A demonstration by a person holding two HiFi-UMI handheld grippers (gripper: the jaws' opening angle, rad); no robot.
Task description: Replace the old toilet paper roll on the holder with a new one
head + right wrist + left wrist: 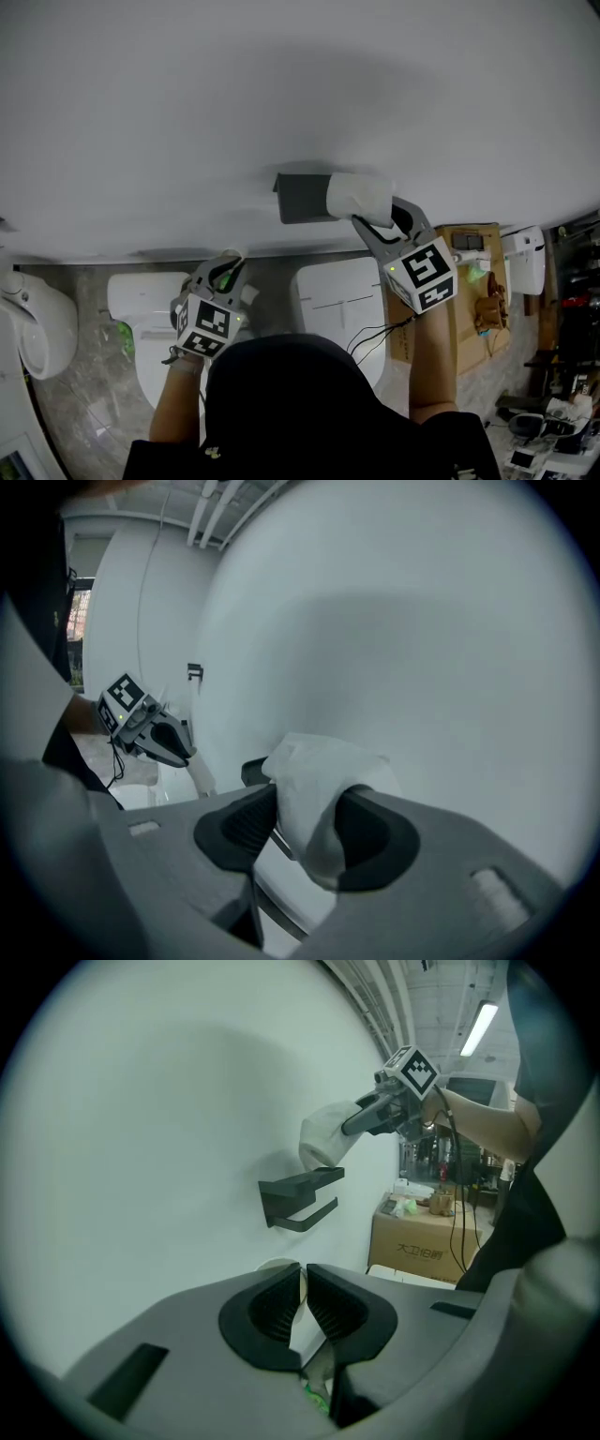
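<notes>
Left gripper view: the left gripper (304,1290) has its jaws almost together, pinching a thin pale flattened piece (305,1330). Only this view shows the dark grey wall-mounted holder (300,1194) whole: a flat top shelf with a bare bar beneath it.
Right gripper view: the right gripper (305,825) has its jaws clamped on a soft white toilet paper roll (319,775), which is squeezed out of round. A dark edge of the holder shows just behind the roll. The left gripper shows well off to the left, with the pale piece sticking out below it.
Head view: both grippers show at once. The right is raised, with the roll just beside the holder's right end; whether they touch I cannot tell. The left is lower and well apart from the holder.
Room: a plain white wall (281,94), a grey marbled floor (84,412) and a ceiling strip light (478,1026).
Around: two white toilets (141,309) stand against the wall, a brown cardboard box (464,323) is at the right, and a black cable (375,330) hangs from the right gripper.
In the way: the person's dark-clad head and shoulders (291,394) cover the lower middle of the head view.
</notes>
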